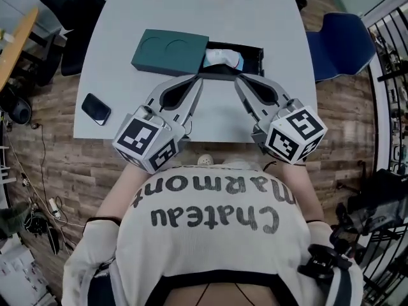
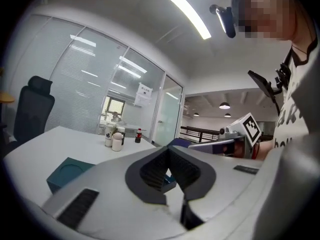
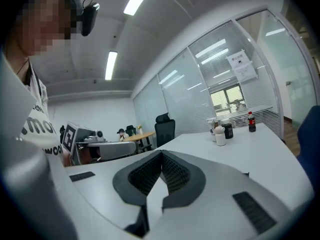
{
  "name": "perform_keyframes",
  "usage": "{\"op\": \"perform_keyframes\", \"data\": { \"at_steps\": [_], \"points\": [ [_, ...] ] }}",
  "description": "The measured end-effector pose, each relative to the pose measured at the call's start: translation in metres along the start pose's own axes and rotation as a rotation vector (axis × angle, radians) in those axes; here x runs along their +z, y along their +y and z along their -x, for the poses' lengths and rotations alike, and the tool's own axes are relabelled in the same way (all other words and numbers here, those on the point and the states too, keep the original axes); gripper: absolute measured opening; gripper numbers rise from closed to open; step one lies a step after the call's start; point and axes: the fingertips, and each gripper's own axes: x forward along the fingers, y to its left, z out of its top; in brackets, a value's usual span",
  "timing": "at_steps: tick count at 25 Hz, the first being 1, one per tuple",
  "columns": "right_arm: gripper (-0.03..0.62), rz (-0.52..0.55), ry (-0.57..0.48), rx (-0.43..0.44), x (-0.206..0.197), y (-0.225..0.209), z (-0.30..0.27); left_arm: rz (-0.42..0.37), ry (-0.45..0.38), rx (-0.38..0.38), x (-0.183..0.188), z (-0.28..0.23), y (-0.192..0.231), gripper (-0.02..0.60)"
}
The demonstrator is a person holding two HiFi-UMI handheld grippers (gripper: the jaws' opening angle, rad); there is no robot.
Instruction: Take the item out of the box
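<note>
At the left edge of the white table (image 1: 268, 18), in the head view, a dark phone (image 1: 95, 109) lies apart from the work. Right of it, in the upper middle of the frame, the teal lid (image 1: 169, 51) lies flat on the table, touching the left side of the black box (image 1: 255, 51). It seems to have been put there so that the box is open from above.

The left gripper (image 1: 198, 80) points at the near edge of the box. Its own view shows the ribbed pads meeting at the tips with nothing between them. The item (image 1: 223, 58), white and pale blue and perhaps wrapped, is not yet taken out and lies in the left part of the box. What it is exactly I cannot tell.

The right gripper (image 1: 240, 80) comes from the other side, its jaws also pressed together and empty. Both tips converge just before the box, probably to approach the item from two sides; the jaws must be opened first. A blue chair (image 1: 338, 43) stands at the right.
</note>
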Motion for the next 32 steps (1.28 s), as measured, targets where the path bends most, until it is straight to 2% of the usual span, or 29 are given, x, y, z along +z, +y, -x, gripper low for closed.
{"op": "perform_keyframes", "data": {
  "at_steps": [7, 12, 15, 22, 26, 32],
  "points": [
    [0.002, -0.012, 0.062, 0.038, -0.008, -0.019, -0.025, 0.088, 0.047, 0.005, -0.023, -0.024, 0.023, -0.003],
    [0.002, 0.113, 0.183, 0.050, -0.030, -0.047, -0.052, 0.122, 0.078, 0.095, -0.038, -0.026, 0.056, -0.003],
    [0.002, 0.183, 0.269, 0.085, -0.039, -0.074, -0.060, 0.185, 0.074, 0.156, -0.042, -0.042, 0.069, -0.003],
    [0.005, 0.196, 0.390, 0.137, -0.060, -0.123, -0.083, 0.204, 0.062, 0.236, -0.050, -0.066, 0.082, -0.003],
    [0.074, 0.196, 0.464, 0.123, -0.083, -0.138, -0.094, 0.234, 0.085, 0.282, -0.066, -0.053, 0.090, -0.003],
    [0.095, 0.225, 0.598, 0.083, -0.120, -0.160, -0.109, 0.256, 0.117, 0.319, -0.082, -0.044, 0.092, -0.003]
  ]
}}
